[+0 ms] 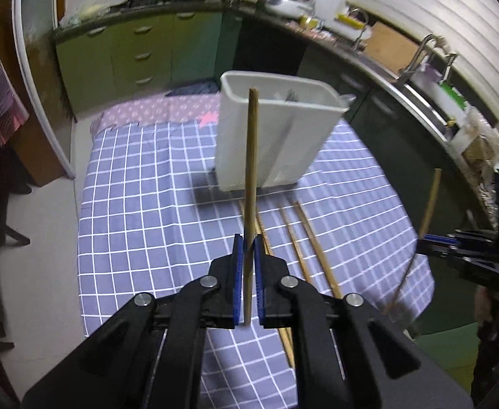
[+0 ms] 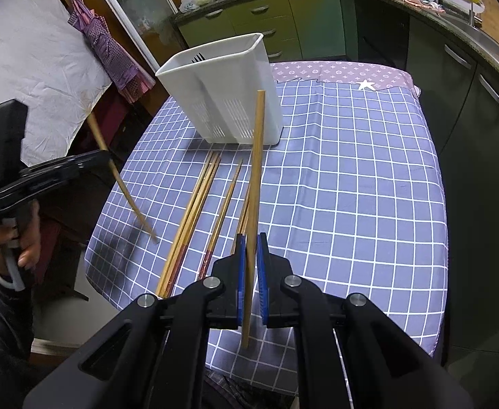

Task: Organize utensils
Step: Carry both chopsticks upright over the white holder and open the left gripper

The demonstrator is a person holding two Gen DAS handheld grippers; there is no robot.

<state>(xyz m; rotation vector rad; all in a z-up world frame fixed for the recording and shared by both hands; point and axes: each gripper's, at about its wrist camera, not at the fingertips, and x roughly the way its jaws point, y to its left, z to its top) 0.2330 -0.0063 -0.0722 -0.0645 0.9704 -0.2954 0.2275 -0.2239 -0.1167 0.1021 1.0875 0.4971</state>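
My left gripper (image 1: 248,243) is shut on a wooden chopstick (image 1: 251,184) that stands upright above the table, in front of the white utensil holder (image 1: 269,136). My right gripper (image 2: 251,242) is shut on another wooden chopstick (image 2: 255,177), also upright, near the holder (image 2: 229,99). Several loose chopsticks (image 2: 194,211) lie on the checked cloth between the grippers and the holder; they also show in the left wrist view (image 1: 300,238). The left gripper with its chopstick shows at the left of the right wrist view (image 2: 61,167). The right gripper shows at the right of the left wrist view (image 1: 454,245).
The table has a blue checked cloth (image 2: 351,187) with a purple patterned strip (image 2: 334,70) at the far end. Dark utensils sit inside the holder. Green kitchen cabinets (image 1: 140,54) and a counter with a sink (image 1: 420,78) surround the table. A cloth hangs at left (image 2: 113,51).
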